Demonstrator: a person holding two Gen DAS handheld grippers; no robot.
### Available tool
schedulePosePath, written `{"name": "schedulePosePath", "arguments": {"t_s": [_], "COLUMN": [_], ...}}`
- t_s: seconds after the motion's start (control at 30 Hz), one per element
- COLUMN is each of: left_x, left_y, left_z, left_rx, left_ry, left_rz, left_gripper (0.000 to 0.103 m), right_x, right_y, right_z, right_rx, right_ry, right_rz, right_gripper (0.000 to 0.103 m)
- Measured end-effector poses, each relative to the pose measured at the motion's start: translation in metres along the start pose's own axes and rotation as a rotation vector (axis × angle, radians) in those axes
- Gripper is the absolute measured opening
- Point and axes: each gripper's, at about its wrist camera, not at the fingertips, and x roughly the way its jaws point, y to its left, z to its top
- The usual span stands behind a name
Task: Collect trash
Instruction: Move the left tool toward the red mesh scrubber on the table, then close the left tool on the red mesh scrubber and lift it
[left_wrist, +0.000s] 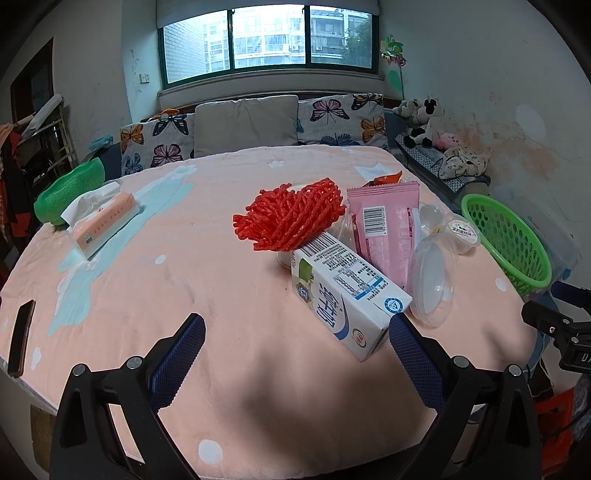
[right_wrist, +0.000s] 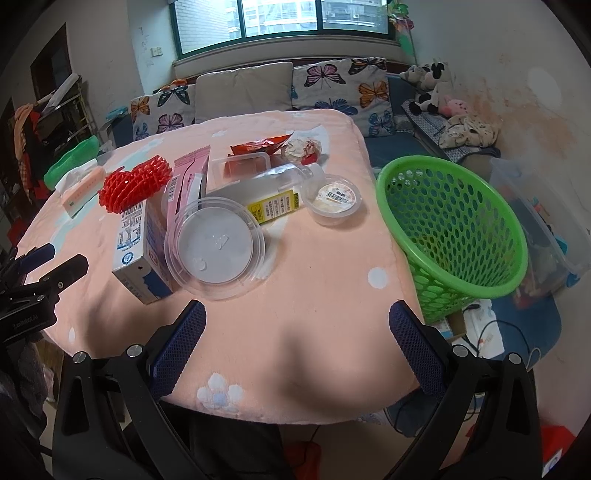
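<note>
- Pink cloth (right_wrist: 325, 280) with white flower prints covers the table; a sofa with butterfly cushions (left_wrist: 341, 118) and a window stand behind it.
- Left gripper (left_wrist: 295, 336) hovers over the near cloth, jaws wide apart and holding nothing; its right finger (left_wrist: 413, 354) is just beside the low corner of the carton.
- Right gripper (right_wrist: 297, 328) hangs over the near table edge, jaws likewise spread and empty.
- Carton (left_wrist: 343, 291), white and blue, lies on its side with large Chinese characters, a nutrition table and a barcode; I cannot read the brand.
- Red net (left_wrist: 291, 214) lies against the carton's far end.
- Pink wrapper (left_wrist: 384, 225) with a barcode lies beside the net.
- Clear lid (right_wrist: 216, 245) leans against the carton.
- Bottle (right_wrist: 273, 192) lies flat behind the lid; its yellow label's small print is illegible.
- Sealed cup (right_wrist: 334, 199) stands just beside the bottle's neck.
- Green basket (right_wrist: 454, 236) stands off the table's right edge, tilted.
- Tissue pack (left_wrist: 105, 221) lies far left, well apart from the trash.
- Phone (left_wrist: 21, 338) lies at the left edge.
</note>
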Motion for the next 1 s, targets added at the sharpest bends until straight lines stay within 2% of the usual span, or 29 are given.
{"name": "schedulePosePath", "arguments": {"t_s": [0.6, 0.83, 0.93, 1.0], "left_x": [0.012, 0.03, 0.042, 0.05], "left_y": [0.028, 0.031, 0.03, 0.03], "left_z": [0.036, 0.059, 0.066, 0.07], "left_rx": [-0.033, 0.015, 0.024, 0.032], "left_ry": [-0.025, -0.04, -0.021, -0.011], "left_rz": [-0.009, -0.024, -0.045, -0.056], "left_gripper": [0.095, 0.094, 0.087, 0.086], "right_x": [0.012, 0.022, 0.026, 0.029], "right_y": [0.017, 0.022, 0.025, 0.027], "right_z": [0.02, 0.023, 0.024, 0.025], "right_rx": [-0.053, -0.058, -0.064, -0.071], "right_ry": [-0.018, -0.006, -0.005, -0.002], "right_rz": [0.061, 0.14, 0.172, 0.189], "right_gripper": [0.098, 0.098, 0.098, 0.098]}}
